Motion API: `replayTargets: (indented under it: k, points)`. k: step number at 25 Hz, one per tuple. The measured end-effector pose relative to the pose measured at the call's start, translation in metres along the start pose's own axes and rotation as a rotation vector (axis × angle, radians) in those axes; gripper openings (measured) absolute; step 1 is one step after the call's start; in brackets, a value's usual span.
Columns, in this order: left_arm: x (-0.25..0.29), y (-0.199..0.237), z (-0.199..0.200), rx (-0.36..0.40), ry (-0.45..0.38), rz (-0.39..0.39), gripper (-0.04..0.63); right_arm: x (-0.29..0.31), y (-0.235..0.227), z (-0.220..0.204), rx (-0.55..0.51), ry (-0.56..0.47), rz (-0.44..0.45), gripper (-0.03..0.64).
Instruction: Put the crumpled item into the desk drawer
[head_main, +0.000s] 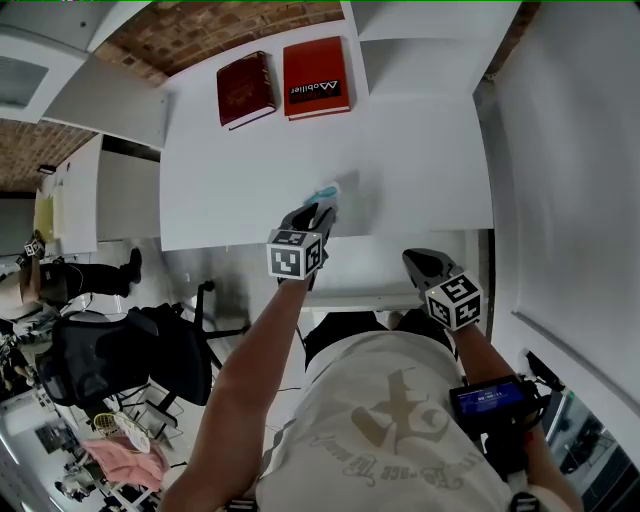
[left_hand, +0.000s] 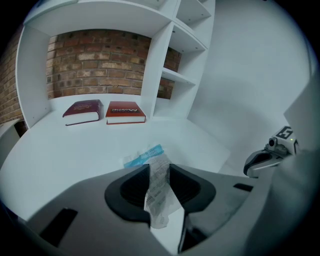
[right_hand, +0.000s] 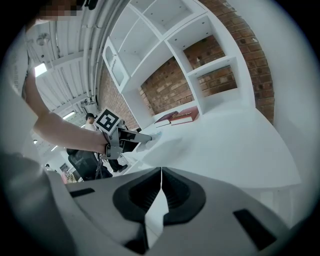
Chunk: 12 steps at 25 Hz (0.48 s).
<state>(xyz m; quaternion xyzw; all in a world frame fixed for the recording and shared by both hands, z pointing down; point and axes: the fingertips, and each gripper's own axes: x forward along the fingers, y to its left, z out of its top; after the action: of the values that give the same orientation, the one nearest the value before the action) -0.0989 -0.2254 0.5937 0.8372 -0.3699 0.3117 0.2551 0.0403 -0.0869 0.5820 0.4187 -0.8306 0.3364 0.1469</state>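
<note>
The crumpled white paper slip with a pale blue printed end (left_hand: 158, 186) is being gripped between the dark pads of the left gripper (left_hand: 159, 169), whose jaws are being pressed onto it from both sides. Its blue end is being shown sticking out past the fingertips, low over the white desk top (head_main: 250, 170) near the front edge; whether it is being lifted clear of the surface cannot be told. The right gripper (right_hand: 161, 172) is being held closed on nothing, jaws together, just off the desk's front edge and to the right of the left one. Farther back on the desk, a dark red hardback book (head_main: 245, 88) and a brighter red book (head_main: 316, 77) are being seen lying side by side before the brick wall (left_hand: 95, 62). The pick-up is being judged as done. No open drawer is being shown in any view, so opening it and dropping the slip inside are being judged as remaining
</note>
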Motion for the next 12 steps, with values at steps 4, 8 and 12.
replayTargets:
  k: [4, 8, 12]
  points:
    - [-0.011, -0.007, -0.004, -0.001, -0.011, 0.007, 0.137, -0.005, 0.003, -0.005, -0.004, 0.000, 0.003, 0.023]
    - [-0.021, -0.016, -0.011, -0.012, -0.023, 0.011, 0.137, -0.011, 0.005, -0.010, -0.005, -0.005, 0.005, 0.023]
    - [-0.029, -0.031, -0.024, -0.027, -0.027, 0.002, 0.137, -0.016, 0.006, -0.016, -0.003, -0.010, 0.004, 0.023]
